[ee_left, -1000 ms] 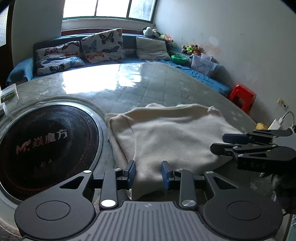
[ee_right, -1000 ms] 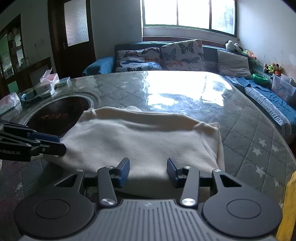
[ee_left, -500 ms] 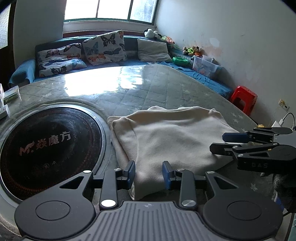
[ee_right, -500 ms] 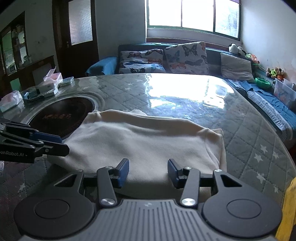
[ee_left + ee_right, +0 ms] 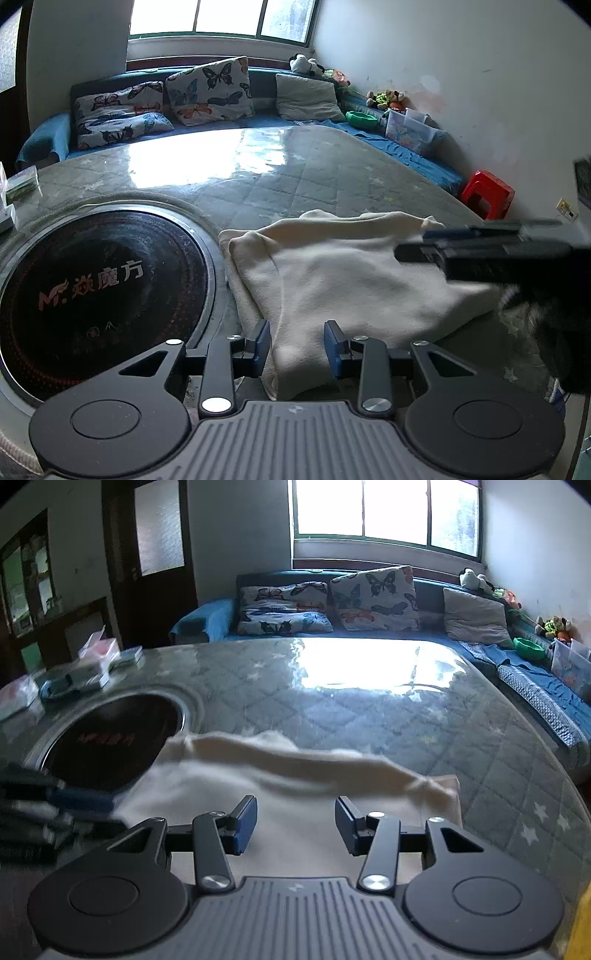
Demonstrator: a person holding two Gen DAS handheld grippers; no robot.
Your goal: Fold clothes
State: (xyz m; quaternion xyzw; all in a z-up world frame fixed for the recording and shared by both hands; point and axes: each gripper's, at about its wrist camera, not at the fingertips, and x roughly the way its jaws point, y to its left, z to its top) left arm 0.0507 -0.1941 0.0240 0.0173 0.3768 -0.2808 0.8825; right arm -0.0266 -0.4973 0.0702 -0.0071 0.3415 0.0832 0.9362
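A cream folded garment (image 5: 351, 280) lies on the quilted table cover (image 5: 295, 177), to the right of a round black cooker plate. My left gripper (image 5: 297, 339) is open at the garment's near left corner. That corner shows in the gap between the pads, and they do not press on it. My right gripper (image 5: 295, 819) is open and hangs over the near right part of the garment (image 5: 303, 797), with nothing gripped. In the left wrist view the right gripper (image 5: 421, 245) reaches in from the right, blurred. In the right wrist view the left gripper (image 5: 88, 801) is at the left edge.
The black cooker plate (image 5: 99, 284) is set into the table on the left. Small boxes and packets (image 5: 88, 664) lie at the table's far left. A sofa with butterfly cushions (image 5: 207, 88) runs behind the table, and a red stool (image 5: 487, 195) stands by the right wall.
The right gripper has moved forward over the garment and now shows blurred, further left and higher in the left wrist view. The left gripper and the garment have stayed put.
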